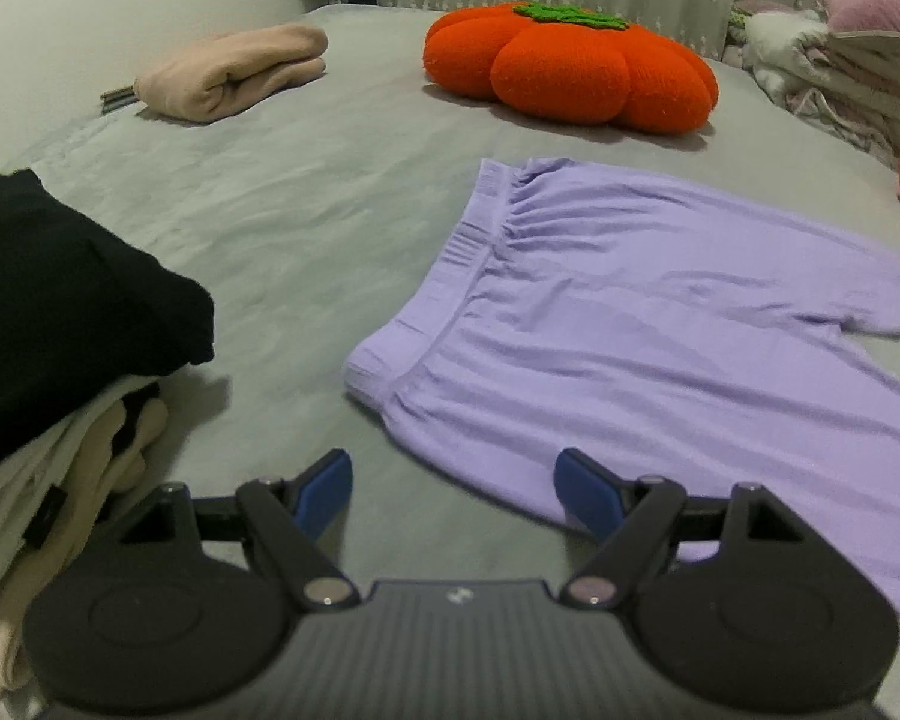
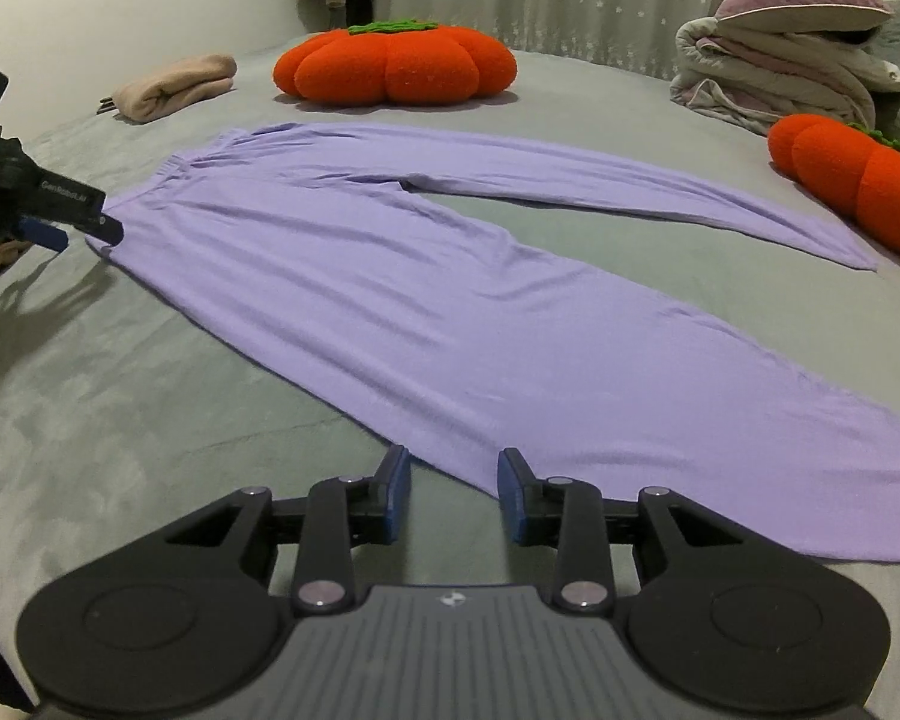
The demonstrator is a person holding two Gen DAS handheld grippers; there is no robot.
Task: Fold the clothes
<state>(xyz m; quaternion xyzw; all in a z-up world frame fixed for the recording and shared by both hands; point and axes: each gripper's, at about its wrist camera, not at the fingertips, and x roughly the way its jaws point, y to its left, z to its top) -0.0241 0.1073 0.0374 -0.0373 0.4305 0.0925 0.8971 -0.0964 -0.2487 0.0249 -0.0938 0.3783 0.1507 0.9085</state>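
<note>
A pair of lilac trousers [image 2: 426, 276] lies spread flat on the grey bed [image 2: 120, 420], legs apart, waistband at the left. The waist end shows in the left wrist view [image 1: 630, 324]. My left gripper [image 1: 453, 486] is open and empty, low over the sheet at the near corner of the waistband; it also shows in the right wrist view [image 2: 60, 231]. My right gripper [image 2: 453, 495] is open and empty, at the near edge of the near trouser leg.
A stack of folded clothes with a black one on top [image 1: 60, 312] lies at the left. A folded beige garment [image 1: 234, 72], orange pumpkin cushions [image 2: 390, 63] [image 2: 858, 174] and a heap of bedding with a pillow [image 2: 792, 54] lie farther back.
</note>
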